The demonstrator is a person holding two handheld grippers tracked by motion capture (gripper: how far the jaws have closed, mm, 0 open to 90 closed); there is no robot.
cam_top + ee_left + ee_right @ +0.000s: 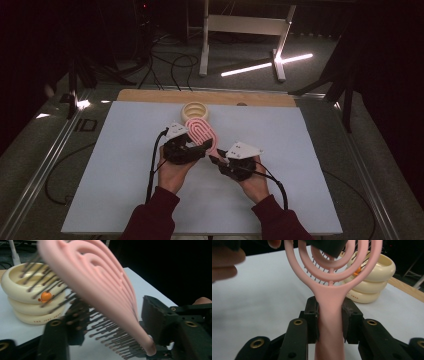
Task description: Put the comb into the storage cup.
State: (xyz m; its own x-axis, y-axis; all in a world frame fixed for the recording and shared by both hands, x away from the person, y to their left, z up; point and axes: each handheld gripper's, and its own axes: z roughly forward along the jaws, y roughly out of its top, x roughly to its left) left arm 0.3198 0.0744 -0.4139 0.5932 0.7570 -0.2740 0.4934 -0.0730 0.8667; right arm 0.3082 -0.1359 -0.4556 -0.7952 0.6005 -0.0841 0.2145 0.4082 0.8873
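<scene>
Black jaws of the right gripper (pixel 329 320) pinch the smooth pink vented hairbrush (pixel 329 305) handle.

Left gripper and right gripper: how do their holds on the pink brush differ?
The right gripper is shut on the pink brush at its handle; the left gripper straddles the brush's head, bristles at one side, a gap showing at the other. The right reaches in from the handle end, the left from the side. Both are hand-held over the white table.
</scene>
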